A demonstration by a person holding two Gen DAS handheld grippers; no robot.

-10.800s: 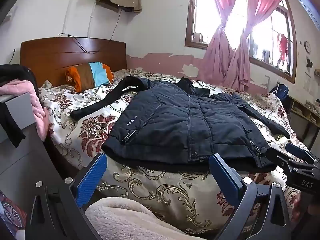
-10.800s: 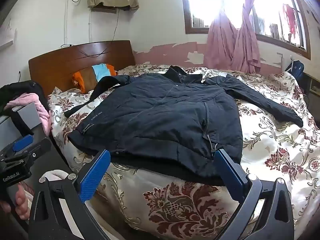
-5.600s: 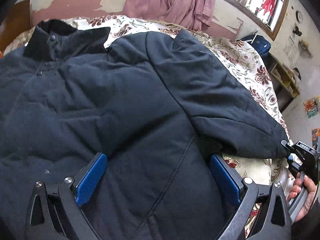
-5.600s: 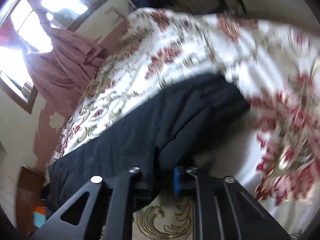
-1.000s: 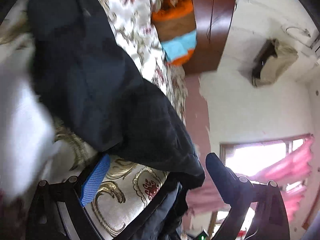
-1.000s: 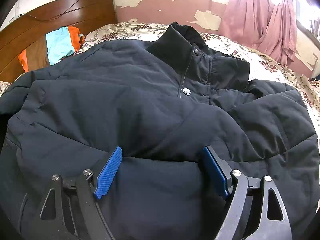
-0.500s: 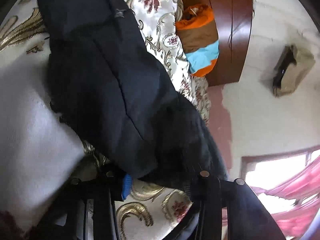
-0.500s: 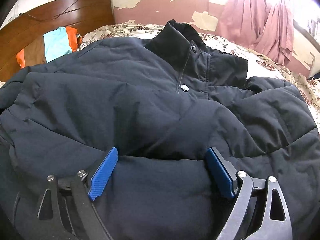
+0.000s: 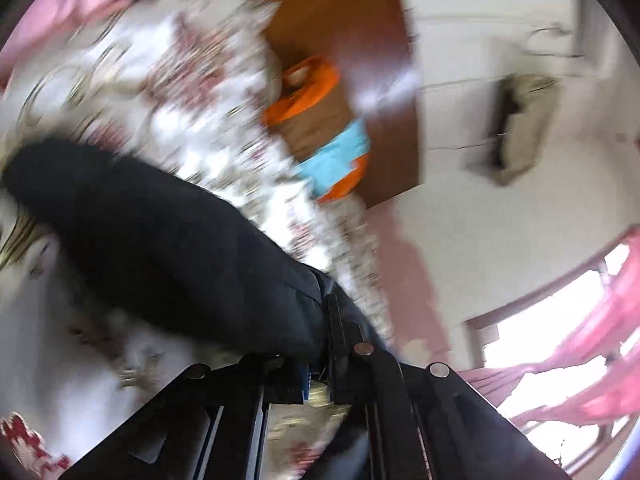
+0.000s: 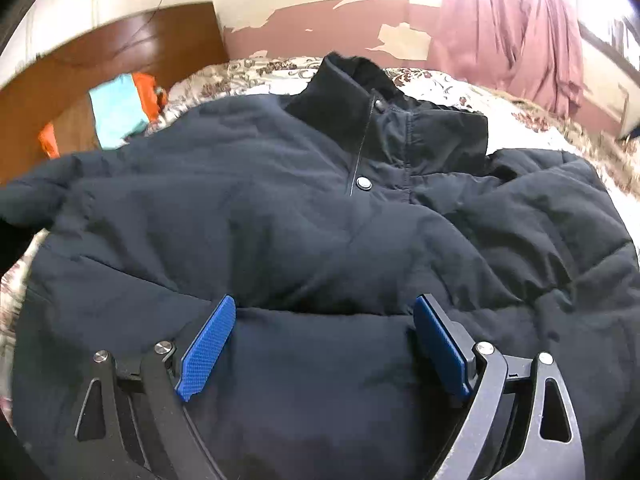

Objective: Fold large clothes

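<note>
— Where was the jacket (image 10: 304, 240) when we looked?

— It lay spread front-up across the bed (image 10: 448, 84), collar toward the headboard (image 10: 120, 60), its chest filling our right view. One sleeve (image 9: 160, 240) ran out over the floral cover near the bed's side edge.

— And our grippers?

— Our left gripper (image 9: 318, 360) was pressed together, pinching the end of that sleeve; the dark cloth bunched right at the jaws. We judged it was held there so the sleeve could be carried inward over the body. That view was smeared, so we could not tell how much cloth sat in the pinch.

— The right one?

— Our right gripper (image 10: 324, 344) was spread wide, its blue pads (image 10: 206, 346) low over the chest with nothing between them. We took it as steadying the body so the pull on the sleeve would not drag the whole jacket.

— Anything beyond it?

— A striped pillow (image 10: 116, 116) against the headboard and a pink curtain (image 10: 508, 28) past the far edge.
</note>
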